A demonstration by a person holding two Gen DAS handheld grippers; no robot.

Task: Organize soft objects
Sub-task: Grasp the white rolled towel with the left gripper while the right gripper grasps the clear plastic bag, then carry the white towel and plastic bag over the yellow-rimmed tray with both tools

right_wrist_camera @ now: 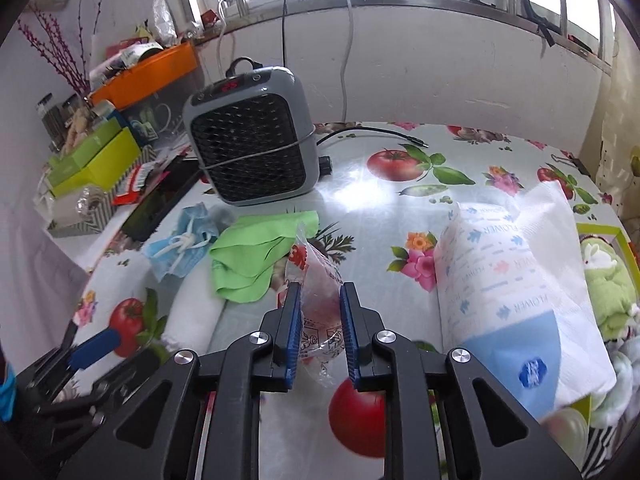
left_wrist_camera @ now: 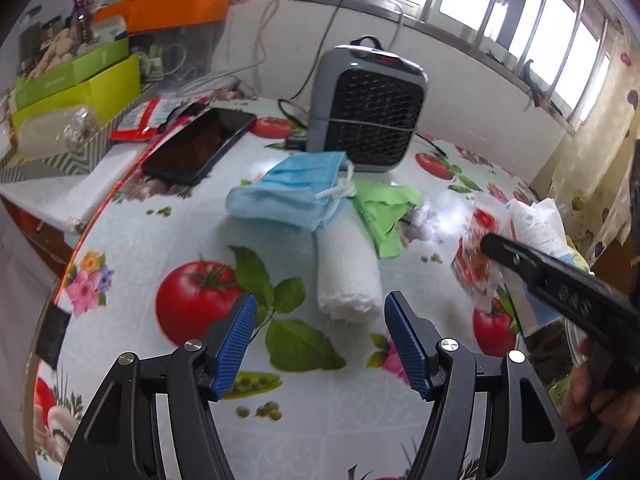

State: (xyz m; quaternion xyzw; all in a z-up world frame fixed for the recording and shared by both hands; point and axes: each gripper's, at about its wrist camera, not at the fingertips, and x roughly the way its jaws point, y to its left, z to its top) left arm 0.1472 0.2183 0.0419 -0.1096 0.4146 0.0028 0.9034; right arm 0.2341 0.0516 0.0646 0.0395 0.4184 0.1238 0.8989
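A rolled white towel (left_wrist_camera: 348, 268) lies on the tomato-print tablecloth, and my left gripper (left_wrist_camera: 320, 300) hangs open just in front of its near end, not touching it. A blue face mask (left_wrist_camera: 288, 192) rests across the towel's far end, with a green cloth (left_wrist_camera: 380, 212) beside it. In the right wrist view my right gripper (right_wrist_camera: 320, 286) is shut on a clear plastic bag with red print (right_wrist_camera: 320, 308), lifted off the table near the green cloth (right_wrist_camera: 256, 256). The same bag (left_wrist_camera: 474, 256) shows at the right gripper's tip in the left wrist view.
A grey fan heater (right_wrist_camera: 252, 148) stands at the back with its cable. A black phone (left_wrist_camera: 200, 144) and stacked green and orange boxes (left_wrist_camera: 80, 84) crowd the left. A wrapped paper towel pack (right_wrist_camera: 516, 288) leans on a yellow-green box (right_wrist_camera: 600, 230) holding a plush toy (right_wrist_camera: 608, 292).
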